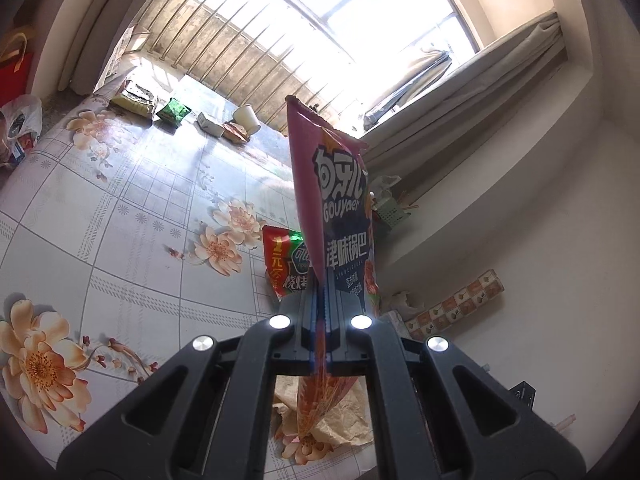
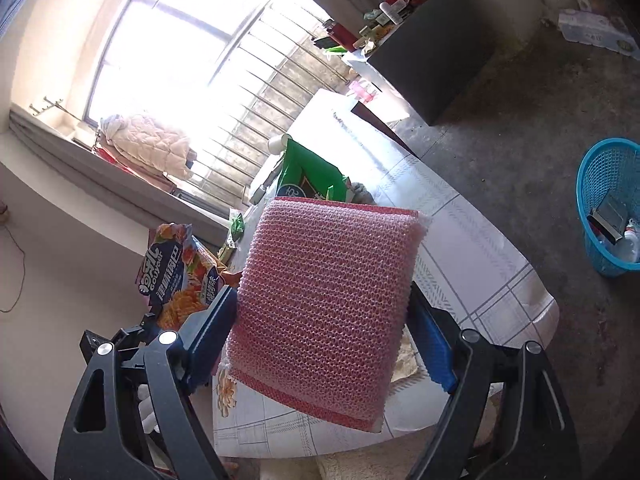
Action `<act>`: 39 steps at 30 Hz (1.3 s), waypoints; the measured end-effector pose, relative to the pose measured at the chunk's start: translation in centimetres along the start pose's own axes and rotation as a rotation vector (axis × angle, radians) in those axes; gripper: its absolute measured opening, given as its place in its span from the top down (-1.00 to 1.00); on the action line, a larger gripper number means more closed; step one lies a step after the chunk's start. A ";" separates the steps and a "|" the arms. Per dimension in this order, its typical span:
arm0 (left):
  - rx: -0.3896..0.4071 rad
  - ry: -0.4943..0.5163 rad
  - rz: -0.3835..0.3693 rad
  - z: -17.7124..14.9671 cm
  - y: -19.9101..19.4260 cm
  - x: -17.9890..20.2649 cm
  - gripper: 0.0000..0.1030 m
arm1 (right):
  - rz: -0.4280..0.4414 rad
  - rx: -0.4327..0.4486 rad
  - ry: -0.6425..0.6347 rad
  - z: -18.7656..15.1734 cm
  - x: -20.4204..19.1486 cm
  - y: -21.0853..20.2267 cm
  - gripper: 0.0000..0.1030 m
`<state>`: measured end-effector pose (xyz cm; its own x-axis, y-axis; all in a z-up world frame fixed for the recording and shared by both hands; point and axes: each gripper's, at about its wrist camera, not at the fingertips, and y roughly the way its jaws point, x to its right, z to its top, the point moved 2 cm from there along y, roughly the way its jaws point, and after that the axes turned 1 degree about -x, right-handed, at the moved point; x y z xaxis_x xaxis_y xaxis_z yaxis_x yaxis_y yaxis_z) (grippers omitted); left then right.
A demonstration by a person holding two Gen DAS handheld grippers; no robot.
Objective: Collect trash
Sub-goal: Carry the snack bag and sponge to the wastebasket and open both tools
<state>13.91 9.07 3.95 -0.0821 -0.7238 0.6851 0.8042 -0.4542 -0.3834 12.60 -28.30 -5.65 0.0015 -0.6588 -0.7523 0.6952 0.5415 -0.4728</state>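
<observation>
My left gripper (image 1: 325, 300) is shut on a tall pink and navy snack bag (image 1: 336, 200) and holds it upright above the floral table (image 1: 120, 208). The same bag shows in the right wrist view (image 2: 180, 276). My right gripper (image 2: 324, 340) is shut on a pink bubble-wrap pad (image 2: 324, 312), gripped by its two sides above the table edge. A red snack wrapper (image 1: 286, 264) lies on the table just behind the left fingers. A green bag (image 2: 308, 176) lies beyond the pad.
More wrappers (image 1: 136, 100), a green packet (image 1: 173, 111), a small carton (image 1: 210, 124) and a paper cup (image 1: 248, 118) lie at the table's far end by the window. A blue trash basket (image 2: 610, 208) stands on the floor to the right. Crumpled brown paper (image 1: 340, 420) lies below the left gripper.
</observation>
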 end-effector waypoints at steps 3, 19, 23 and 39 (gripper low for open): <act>0.002 0.069 -0.011 -0.1 -0.2 2.6 0.98 | -0.001 0.042 0.017 0.1 1.1 -2.1 -0.57; -0.201 0.460 -0.184 -9.0 12.0 21.4 0.98 | -0.126 0.380 0.303 -0.6 15.8 -17.5 -0.57; -0.297 0.566 -0.184 -13.8 17.5 25.4 0.98 | -0.138 0.398 0.395 -0.8 20.1 -18.4 -0.57; -0.910 0.498 0.048 -33.4 43.4 25.3 0.98 | -0.075 0.347 0.749 0.1 35.4 -13.9 -0.57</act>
<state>27.08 -46.30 -16.03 -0.4621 -0.7904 0.4022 0.0820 -0.4896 -0.8681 3.10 -59.21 -25.71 -0.4474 -0.0978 -0.8889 0.8570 0.2371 -0.4575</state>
